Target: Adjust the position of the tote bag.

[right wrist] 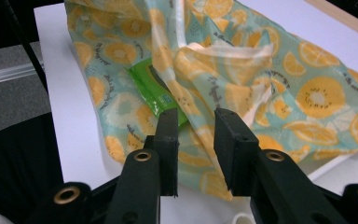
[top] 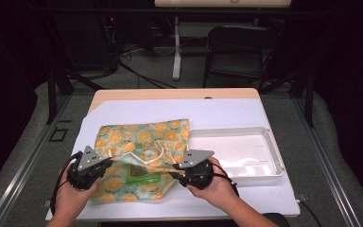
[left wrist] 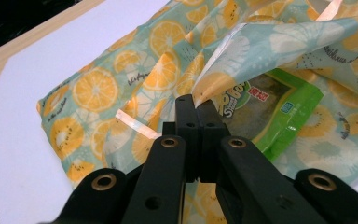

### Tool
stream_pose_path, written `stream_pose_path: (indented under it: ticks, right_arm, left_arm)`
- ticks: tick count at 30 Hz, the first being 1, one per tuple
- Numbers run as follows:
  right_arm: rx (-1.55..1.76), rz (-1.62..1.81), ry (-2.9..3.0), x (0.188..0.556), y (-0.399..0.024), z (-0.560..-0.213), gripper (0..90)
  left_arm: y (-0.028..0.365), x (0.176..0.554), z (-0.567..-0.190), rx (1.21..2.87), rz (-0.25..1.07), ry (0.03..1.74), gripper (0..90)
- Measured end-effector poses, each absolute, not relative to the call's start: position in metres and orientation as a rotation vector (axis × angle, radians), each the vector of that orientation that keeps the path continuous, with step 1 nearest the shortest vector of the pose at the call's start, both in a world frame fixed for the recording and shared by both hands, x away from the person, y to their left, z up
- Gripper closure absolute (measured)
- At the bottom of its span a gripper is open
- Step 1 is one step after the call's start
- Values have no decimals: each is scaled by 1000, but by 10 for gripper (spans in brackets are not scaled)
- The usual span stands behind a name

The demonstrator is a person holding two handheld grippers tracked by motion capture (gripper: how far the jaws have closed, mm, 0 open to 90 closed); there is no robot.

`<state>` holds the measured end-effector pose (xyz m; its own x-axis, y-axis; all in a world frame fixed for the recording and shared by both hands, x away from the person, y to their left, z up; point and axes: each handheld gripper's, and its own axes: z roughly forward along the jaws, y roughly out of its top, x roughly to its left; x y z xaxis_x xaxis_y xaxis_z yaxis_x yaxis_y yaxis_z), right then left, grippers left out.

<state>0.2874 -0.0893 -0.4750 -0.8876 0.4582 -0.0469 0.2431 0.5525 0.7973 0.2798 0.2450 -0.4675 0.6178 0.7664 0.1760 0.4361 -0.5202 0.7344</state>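
Observation:
A cloth bag (top: 142, 137) printed with orange and kiwi slices lies on the white sheet. In its open mouth lies a green packet (top: 143, 174). My left gripper (top: 108, 163) is at the bag's near left and is shut on the lifted rim of the bag (left wrist: 223, 70), just above the green packet (left wrist: 279, 116). My right gripper (top: 174, 171) is at the bag's near right. In its own view the right gripper (right wrist: 196, 119) has its jaws apart, with a raised fold of the bag (right wrist: 223, 70) just beyond the gap and the packet (right wrist: 156, 88) behind its left jaw.
A white plastic tray (top: 276, 158) stands to the right of the bag, its left rim close to my right gripper. The white sheet (top: 137, 109) covers most of the wooden table. A dark chair (top: 236, 47) stands beyond the far edge.

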Motion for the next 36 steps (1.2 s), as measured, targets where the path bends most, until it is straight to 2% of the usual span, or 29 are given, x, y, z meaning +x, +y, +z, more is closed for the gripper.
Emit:
stream_pose_path:
  ticks: [9, 17, 36]
  right_arm:
    - [548, 1217, 2532, 294, -74, -460, 724]
    - [525, 1208, 2523, 302, -63, -449, 701]
    - [549, 1183, 2549, 324, -44, -460, 672]
  left_arm:
    - [239, 293, -451, 2181, 673, 911, 900]
    - [234, 309, -437, 2177, 686, 887, 900]
    - [234, 332, -429, 2144, 694, 908, 900]
